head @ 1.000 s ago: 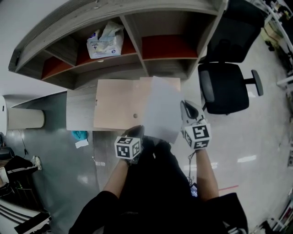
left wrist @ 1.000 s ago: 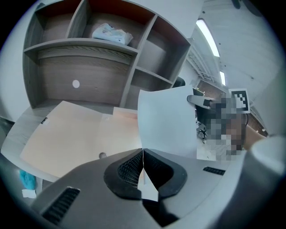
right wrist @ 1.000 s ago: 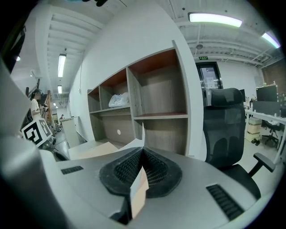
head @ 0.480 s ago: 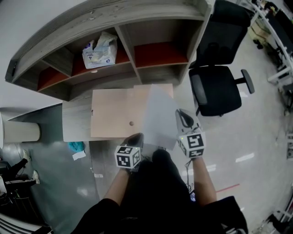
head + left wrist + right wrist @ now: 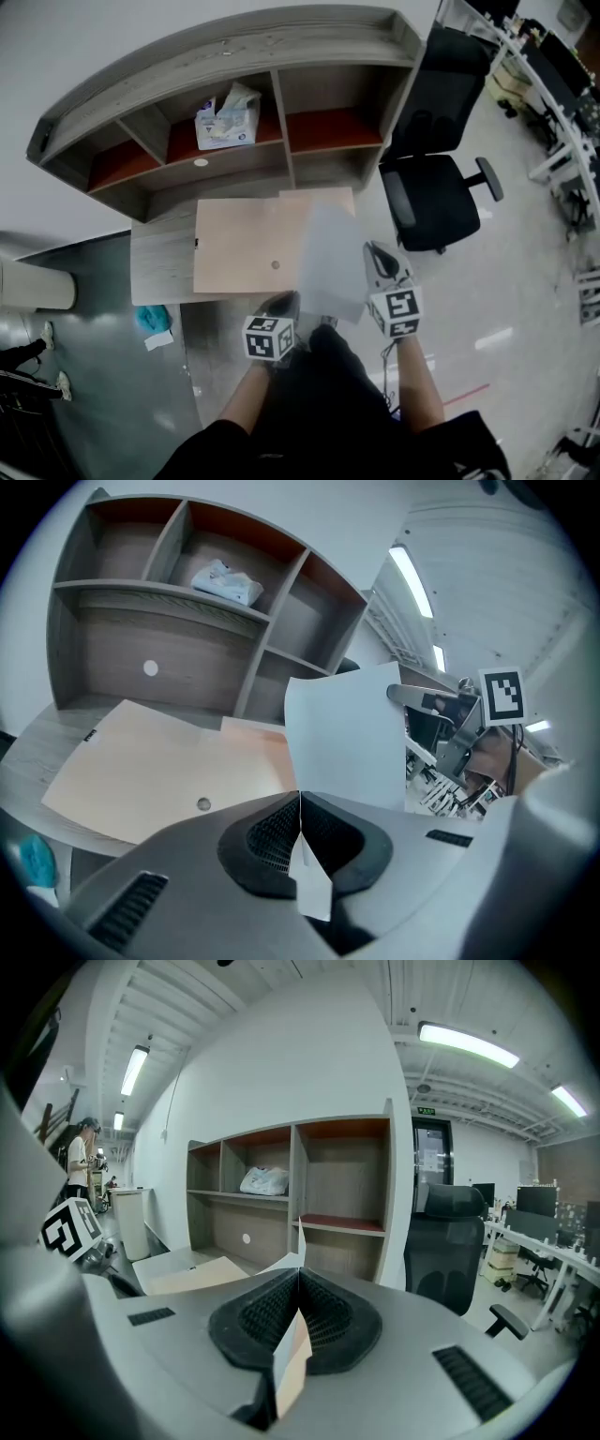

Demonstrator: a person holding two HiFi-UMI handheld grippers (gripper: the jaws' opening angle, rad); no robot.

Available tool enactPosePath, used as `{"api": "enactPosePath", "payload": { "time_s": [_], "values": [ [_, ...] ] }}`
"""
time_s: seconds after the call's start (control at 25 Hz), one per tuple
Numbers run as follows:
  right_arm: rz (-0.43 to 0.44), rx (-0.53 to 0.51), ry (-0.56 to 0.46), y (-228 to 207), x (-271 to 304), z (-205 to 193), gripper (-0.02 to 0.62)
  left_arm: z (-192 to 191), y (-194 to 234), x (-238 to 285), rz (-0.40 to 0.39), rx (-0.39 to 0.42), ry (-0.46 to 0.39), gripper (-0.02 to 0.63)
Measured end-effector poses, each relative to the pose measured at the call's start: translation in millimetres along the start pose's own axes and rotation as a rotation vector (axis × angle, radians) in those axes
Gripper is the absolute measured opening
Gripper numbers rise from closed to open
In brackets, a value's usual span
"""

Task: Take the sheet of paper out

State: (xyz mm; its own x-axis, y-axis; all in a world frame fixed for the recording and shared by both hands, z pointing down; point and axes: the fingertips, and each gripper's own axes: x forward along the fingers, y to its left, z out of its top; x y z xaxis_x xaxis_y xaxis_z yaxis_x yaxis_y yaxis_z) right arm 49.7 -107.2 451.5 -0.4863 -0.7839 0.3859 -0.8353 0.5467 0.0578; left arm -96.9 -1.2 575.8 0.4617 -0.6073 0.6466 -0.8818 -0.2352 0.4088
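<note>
Sheet of paper is held up in the air over the right end of a tan folder, which lies flat on the table. Left gripper has its fingers closed on the sheet's lower edge. Right gripper has its fingers clamped on the sheet's right edge.

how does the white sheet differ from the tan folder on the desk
Colour: the sheet of paper is white; the tan folder is beige with a small round dot.
Pose: the sheet is held up above the desk, pinched in the shut jaws of the left gripper and right gripper; the folder lies flat, ungripped.
Width: in the head view the folder looks wider than the sheet.
Both are thin, flat and rectangular.
</note>
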Motion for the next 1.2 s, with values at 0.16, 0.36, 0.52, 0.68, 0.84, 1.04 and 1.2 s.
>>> {"api": "enactPosePath", "payload": {
  "time_s": [0.16, 0.36, 0.52, 0.68, 0.84, 1.04, 1.2],
  "values": [
    [-0.041, -0.019, -0.026, 8.6, -19.5, 11.1, 0.017, 0.2, -4.9, -16.5, -0.02, 0.016, -0.034, 0.046],
    [-0.077, -0.06, -0.042, 28.5, -51.7, 19.8, 0.017, -9.2, -9.7, -38.7, -0.039, 0.017, -0.067, 0.046],
    [-0.107, -0.126, -0.044, 42.3, -76.3, 26.5, 0.017, -12.0, -20.0, -49.4, -0.065, 0.002, -0.106, 0.046],
    [-0.128, -0.133, -0.052, 54.9, -91.2, 26.8, 0.017, -19.4, -27.1, -50.3, -0.095, 0.003, -0.108, 0.046],
    [-0.137, -0.141, -0.044, 59.0, -105.7, 26.7, 0.017, -28.2, -41.0, -53.0, -0.118, 0.012, -0.097, 0.046],
    [-0.128, -0.158, -0.059, 54.3, -105.8, 35.8, 0.017, -17.8, -43.9, -54.0, -0.1, 0.031, -0.117, 0.046],
    [-0.127, -0.144, -0.065, 41.6, -107.0, 40.5, 0.017, -7.1, -48.7, -52.4, -0.076, 0.033, -0.137, 0.046]
  ]
}}
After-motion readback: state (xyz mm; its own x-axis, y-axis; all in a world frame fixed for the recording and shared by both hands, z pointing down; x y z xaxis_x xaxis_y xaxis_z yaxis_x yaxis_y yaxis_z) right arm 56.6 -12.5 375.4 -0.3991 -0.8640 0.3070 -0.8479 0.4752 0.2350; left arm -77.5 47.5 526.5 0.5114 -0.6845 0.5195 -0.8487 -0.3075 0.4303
